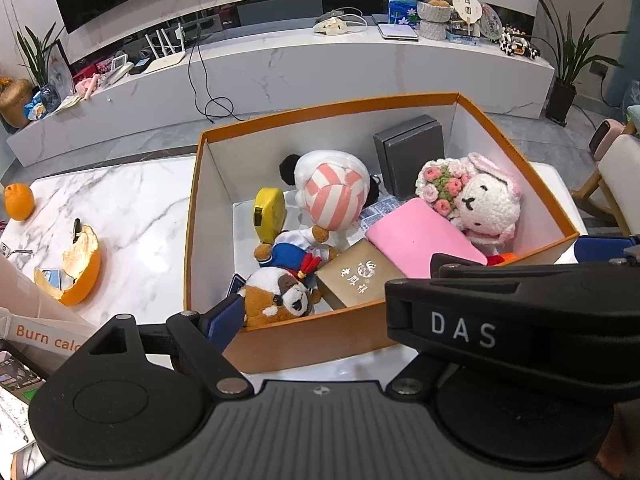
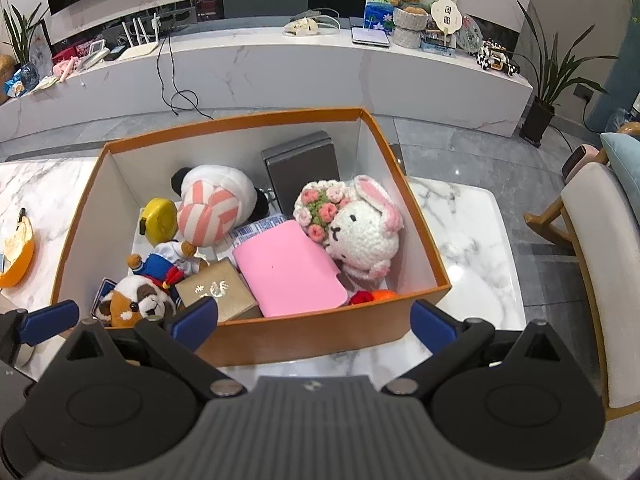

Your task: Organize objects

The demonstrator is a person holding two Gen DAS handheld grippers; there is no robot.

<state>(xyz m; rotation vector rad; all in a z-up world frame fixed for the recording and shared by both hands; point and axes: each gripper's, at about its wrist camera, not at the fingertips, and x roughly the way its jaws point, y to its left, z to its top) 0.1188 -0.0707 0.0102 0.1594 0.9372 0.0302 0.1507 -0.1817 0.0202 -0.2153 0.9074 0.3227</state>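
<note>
Orange cardboard box [image 2: 248,336] sits in the middle of the marble bench [image 2: 460,240], already full of toys: a crochet bunny [image 2: 360,232], a pink pouch [image 2: 288,268], a striped plush [image 2: 212,208] and a brown dog plush [image 2: 136,304]. Most tidying looks done. An orange peel [image 1: 76,276] and a whole orange [image 1: 18,202] wait near the bench's left edge. The right gripper [image 2: 314,320] and the left gripper [image 1: 400,276] have fingers spread, holding nothing.
</note>
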